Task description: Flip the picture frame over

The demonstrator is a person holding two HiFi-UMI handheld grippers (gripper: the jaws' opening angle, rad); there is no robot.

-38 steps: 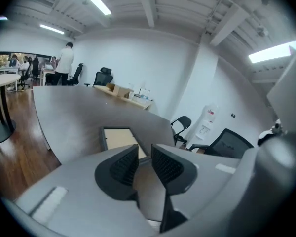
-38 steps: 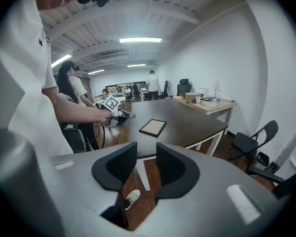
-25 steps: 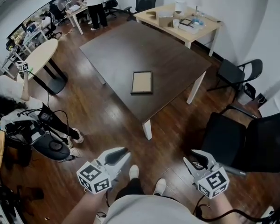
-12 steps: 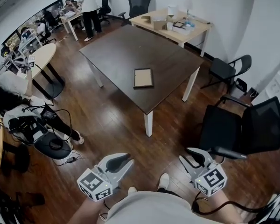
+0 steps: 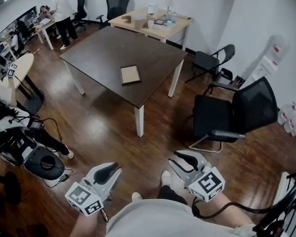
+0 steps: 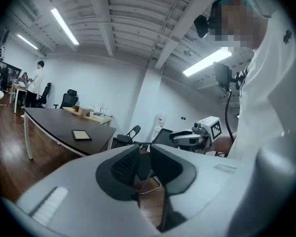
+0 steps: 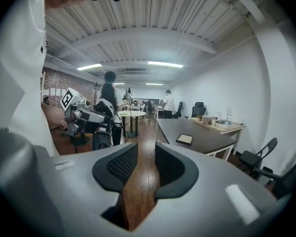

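The picture frame (image 5: pixel 130 75) lies flat on the dark brown table (image 5: pixel 103 48), near its right front corner, showing a tan face in a dark border. It appears small in the left gripper view (image 6: pixel 82 135) and in the right gripper view (image 7: pixel 184 139). Both grippers hang low by my body, far from the table. The left gripper (image 5: pixel 110 171) (image 6: pixel 144 154) is open by a narrow gap and holds nothing. The right gripper (image 5: pixel 180 162) (image 7: pixel 146 154) also has its jaws slightly apart and empty.
A black office chair (image 5: pixel 227 117) and a folding chair (image 5: pixel 209 60) stand right of the table. A light wooden desk (image 5: pixel 150 21) with small items sits behind it. A stool base and cables (image 5: pixel 39 163) lie on the wooden floor at left. People stand at far desks (image 5: pixel 59 6).
The head view has swung right: table and frame now sit farther left and the black chair has come toward the middle. Both grippers stay low with jaws unchanged. The frame has not moved on the table.
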